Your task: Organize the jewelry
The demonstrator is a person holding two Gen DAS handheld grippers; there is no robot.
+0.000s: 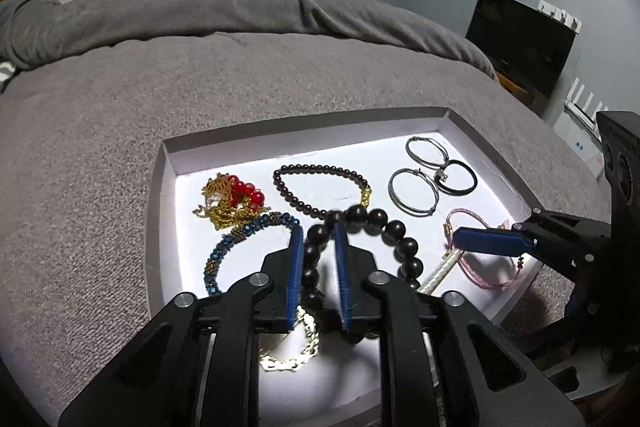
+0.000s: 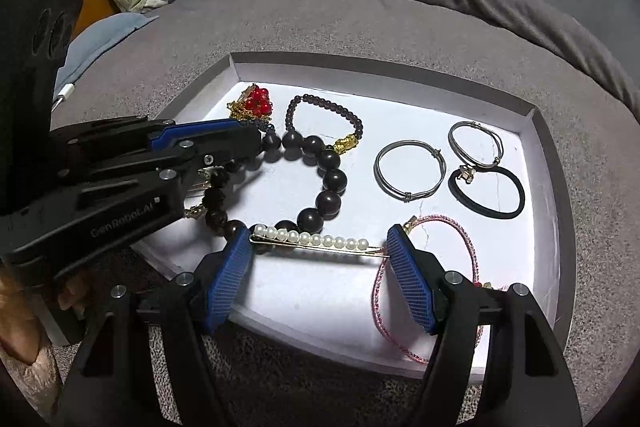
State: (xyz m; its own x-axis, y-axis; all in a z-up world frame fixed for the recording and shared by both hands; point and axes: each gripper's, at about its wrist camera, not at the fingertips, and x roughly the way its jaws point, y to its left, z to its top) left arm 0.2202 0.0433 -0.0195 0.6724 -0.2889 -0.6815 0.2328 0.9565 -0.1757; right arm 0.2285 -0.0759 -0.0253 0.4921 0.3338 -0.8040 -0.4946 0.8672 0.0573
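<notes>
A shallow white tray [image 1: 452,123] [image 2: 532,123] lies on the grey bed and holds jewelry. My left gripper [image 1: 318,231] is shut on a bracelet of large dark beads [image 1: 394,231] [image 2: 334,181], gripping its left side; it also shows in the right wrist view [image 2: 256,135]. My right gripper [image 2: 318,247] is open, its fingers either side of a pearl hair clip [image 2: 316,239]. A pink cord bracelet [image 2: 466,239] [image 1: 480,275] lies by its right finger. The right gripper also shows in the left wrist view [image 1: 460,239].
Also in the tray: a small dark-bead bracelet [image 1: 320,187] [image 2: 332,111], red beads with gold chain [image 1: 236,197] [image 2: 254,103], a blue beaded bracelet [image 1: 236,243], two silver bangles [image 2: 410,173], a black hair tie [image 2: 486,195], a pale chain [image 1: 296,351]. Grey blanket [image 1: 200,67] surrounds it.
</notes>
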